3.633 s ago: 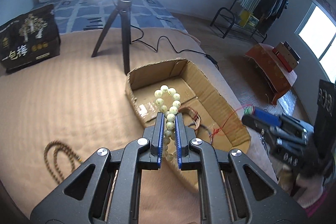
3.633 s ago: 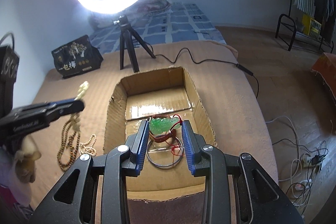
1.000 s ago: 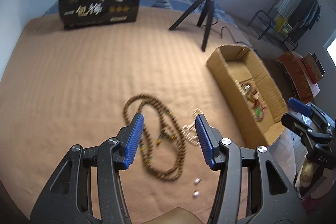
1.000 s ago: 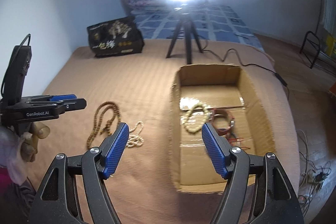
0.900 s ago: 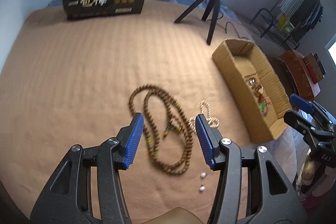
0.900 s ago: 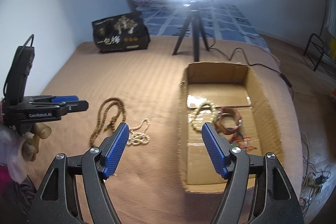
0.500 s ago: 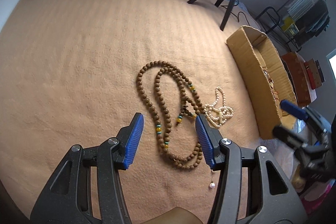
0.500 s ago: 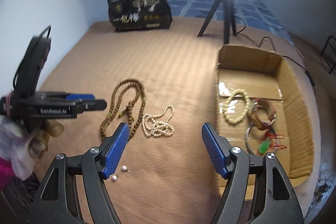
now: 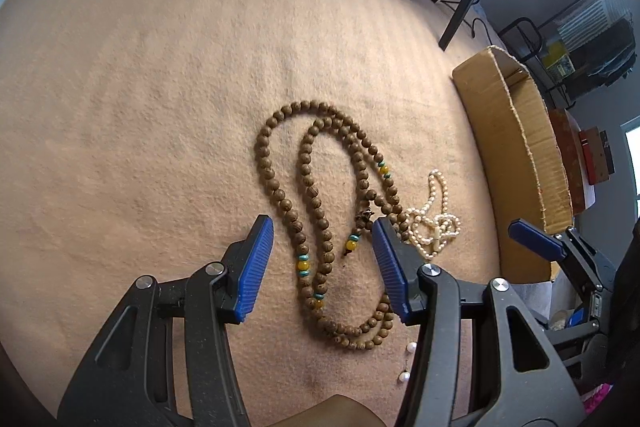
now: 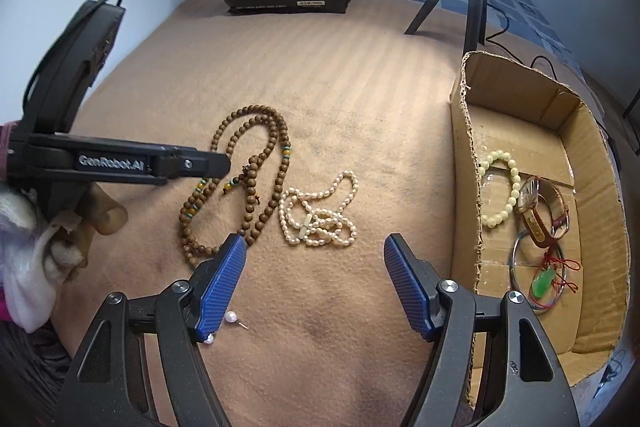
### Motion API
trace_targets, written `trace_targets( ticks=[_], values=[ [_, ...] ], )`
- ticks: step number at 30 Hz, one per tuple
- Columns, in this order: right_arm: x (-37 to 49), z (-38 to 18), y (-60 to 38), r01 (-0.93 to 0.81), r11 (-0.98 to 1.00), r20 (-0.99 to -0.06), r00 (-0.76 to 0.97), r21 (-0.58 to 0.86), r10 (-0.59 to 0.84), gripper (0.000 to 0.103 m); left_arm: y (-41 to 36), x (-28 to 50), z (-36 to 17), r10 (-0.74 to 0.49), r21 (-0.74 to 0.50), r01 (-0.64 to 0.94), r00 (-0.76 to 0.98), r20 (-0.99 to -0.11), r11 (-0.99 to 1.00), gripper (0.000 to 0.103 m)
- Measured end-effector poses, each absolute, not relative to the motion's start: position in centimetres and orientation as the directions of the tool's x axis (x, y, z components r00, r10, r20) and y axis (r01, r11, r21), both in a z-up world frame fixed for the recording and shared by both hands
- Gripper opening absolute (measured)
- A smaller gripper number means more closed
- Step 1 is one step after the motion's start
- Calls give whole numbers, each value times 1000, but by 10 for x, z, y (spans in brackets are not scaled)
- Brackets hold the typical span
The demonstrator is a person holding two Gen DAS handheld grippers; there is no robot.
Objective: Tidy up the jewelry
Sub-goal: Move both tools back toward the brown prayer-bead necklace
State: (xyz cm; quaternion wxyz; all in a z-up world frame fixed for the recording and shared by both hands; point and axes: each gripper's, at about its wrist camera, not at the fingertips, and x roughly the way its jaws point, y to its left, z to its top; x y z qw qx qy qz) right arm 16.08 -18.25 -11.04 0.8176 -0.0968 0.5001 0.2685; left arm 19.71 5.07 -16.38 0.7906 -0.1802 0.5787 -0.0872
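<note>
Already boxed (image 10: 468,163): pale bracelet (image 10: 500,187), watch (image 10: 538,211), bangle (image 10: 520,259), green pendant (image 10: 542,283); still on the bed: wooden beads (image 9: 304,195), pearl strand (image 10: 316,211), 2 pearl studs (image 9: 408,361); both left gripper (image 9: 320,259) and right gripper (image 10: 314,281) fingers apart, empty.

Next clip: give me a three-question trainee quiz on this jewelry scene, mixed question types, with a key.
1. True or false: the white pearl necklace lies inside the brown cardboard box.
2. Which item lies in the box? A) long brown wooden bead strand B) pale green bead bracelet C) loose pearl earrings
3. Fill in: both the left hand-held gripper and the right hand-held gripper are ____ and hold nothing.

Key: 1 false, it lies on the tan blanket; 2 B; 3 open.
</note>
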Motion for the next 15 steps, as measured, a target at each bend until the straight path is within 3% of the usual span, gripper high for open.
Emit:
trace_targets(
  ticks=[10, 15],
  values=[
    [163, -118, -179, -539, 834, -878, 337, 115, 339, 69, 38, 201, -167, -340, -375, -55, 314, -886, 925, 53],
    [161, -117, -175, -547, 829, -877, 335, 116, 344, 68, 43, 206, -166, -387, -434, -86, 323, -863, 897, 53]
  ],
)
